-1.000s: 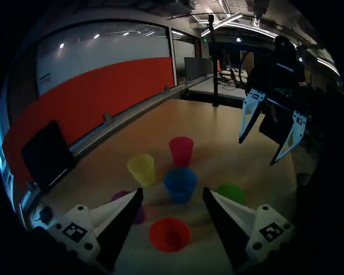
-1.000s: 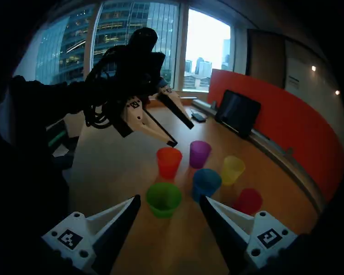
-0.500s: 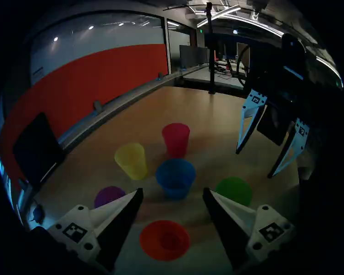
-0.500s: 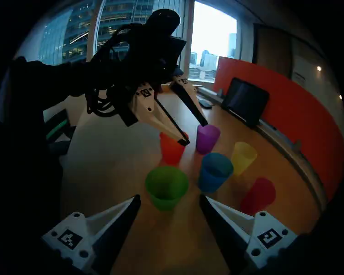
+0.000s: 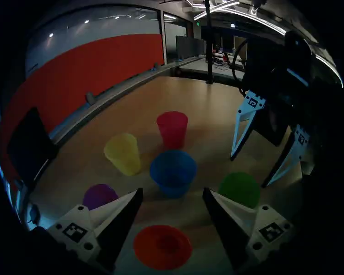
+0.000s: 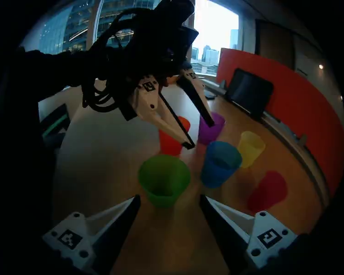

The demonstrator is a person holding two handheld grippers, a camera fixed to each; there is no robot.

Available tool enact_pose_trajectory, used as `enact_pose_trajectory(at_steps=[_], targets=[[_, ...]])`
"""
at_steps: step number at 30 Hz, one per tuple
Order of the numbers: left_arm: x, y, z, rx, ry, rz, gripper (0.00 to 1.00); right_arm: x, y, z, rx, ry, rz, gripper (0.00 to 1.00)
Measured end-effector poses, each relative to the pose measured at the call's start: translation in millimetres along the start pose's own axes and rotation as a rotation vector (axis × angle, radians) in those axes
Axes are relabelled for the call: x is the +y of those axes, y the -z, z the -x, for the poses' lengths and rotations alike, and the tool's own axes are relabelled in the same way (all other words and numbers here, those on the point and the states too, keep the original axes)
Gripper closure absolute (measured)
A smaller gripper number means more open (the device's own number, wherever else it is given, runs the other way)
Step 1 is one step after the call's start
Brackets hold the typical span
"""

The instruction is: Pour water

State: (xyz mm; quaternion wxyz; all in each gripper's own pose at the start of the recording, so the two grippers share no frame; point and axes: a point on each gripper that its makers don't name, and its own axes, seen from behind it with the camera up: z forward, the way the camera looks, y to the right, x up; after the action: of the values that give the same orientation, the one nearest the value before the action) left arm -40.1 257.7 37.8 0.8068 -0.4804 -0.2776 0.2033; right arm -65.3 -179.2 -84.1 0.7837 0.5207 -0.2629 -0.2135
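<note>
Cups, six of them, stand upright and close together on the table (image 5: pixel 204 105). I see no water in any, so which one pours is my guess. My right gripper (image 6: pixel 169 198) has its fingers spread wide with nothing between them. The green cup (image 6: pixel 164 178) sits dead ahead, just beyond the tips and centred on the gap. That is the relation I would steer by: mouth up, long axis vertical, so a level push forward should bring a finger to either side of its wall. The blue cup (image 6: pixel 220 162) stands just beside it, on the right of that view, near enough that the finger on that side could nudge it. My left gripper (image 5: pixel 172 190) is equally wide and empty, tilted down over the orange cup (image 5: pixel 163 246), which lies low between its fingers with blue straight ahead. In the right gripper view its tips hang above the orange and the purple cup (image 6: pixel 211 130), touching neither as far as I can tell. I judge green nearer the right, orange nearer the left.
</note>
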Motion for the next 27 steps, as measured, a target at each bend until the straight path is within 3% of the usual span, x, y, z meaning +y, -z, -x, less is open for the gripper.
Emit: enact_pose_trajectory(at_steps=[14, 27], targets=[[-5.8, -14.0, 6, -0.018, 0.007, -0.001, 0.03, -4, -26.9, -3, 0.013, -0.008, -0.028, 0.01], [-9.5, -10.0, 7, -0.014, 0.018, -0.006, 0.03, -10, -46.4, -16, 0.041, -0.011, -0.052, 0.01]])
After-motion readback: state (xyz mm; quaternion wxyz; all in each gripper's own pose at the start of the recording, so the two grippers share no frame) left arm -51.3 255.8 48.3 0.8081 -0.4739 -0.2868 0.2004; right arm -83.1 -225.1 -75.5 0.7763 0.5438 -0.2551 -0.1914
